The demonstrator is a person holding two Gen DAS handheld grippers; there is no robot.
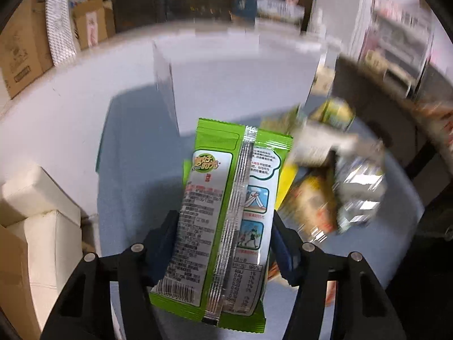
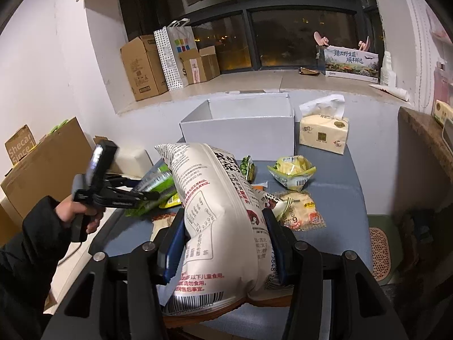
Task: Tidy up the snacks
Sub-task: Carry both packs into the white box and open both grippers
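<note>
My left gripper (image 1: pixel 223 221) is shut on a green snack packet (image 1: pixel 226 198), held back side up above the blue-grey table (image 1: pixel 136 170). It also shows in the right wrist view (image 2: pixel 147 191) at the left, with the green packet (image 2: pixel 158 184) in it. My right gripper (image 2: pixel 223 226) is shut on a large white snack bag (image 2: pixel 218 212) with black and red print. An open white box (image 2: pixel 240 124) stands at the table's far side; it also shows in the left wrist view (image 1: pixel 240 85). Several small snack packets lie on the table, among them a yellow one (image 2: pixel 291 170) and a green one (image 2: pixel 247 167).
A tissue pack (image 2: pixel 324 130) stands right of the white box. Cardboard boxes (image 2: pixel 144 65) and a paper bag (image 2: pixel 175 56) sit on the window ledge. More boxes (image 2: pixel 42 164) stand on the floor at the left. A dark wooden edge (image 2: pixel 424 133) is at the right.
</note>
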